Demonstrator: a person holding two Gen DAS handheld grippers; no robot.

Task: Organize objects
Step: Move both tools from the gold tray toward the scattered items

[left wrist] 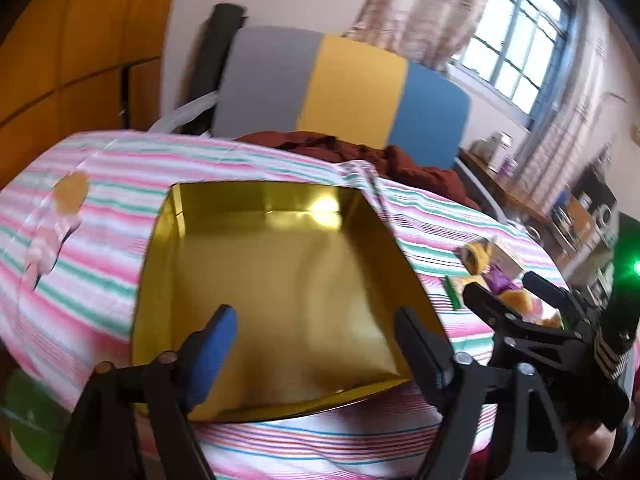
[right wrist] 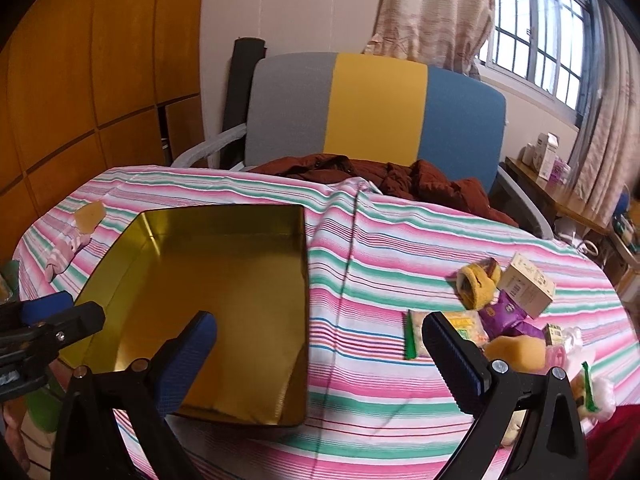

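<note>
In the right wrist view, the gold tin (right wrist: 224, 280) sits empty at centre left on the striped cloth (right wrist: 380, 248). The left gripper (left wrist: 316, 336) hangs over it, jaws wide apart, holding nothing. The right gripper (right wrist: 320, 344) gapes likewise. The pile of small items (right wrist: 504, 312) lies at right.
</note>
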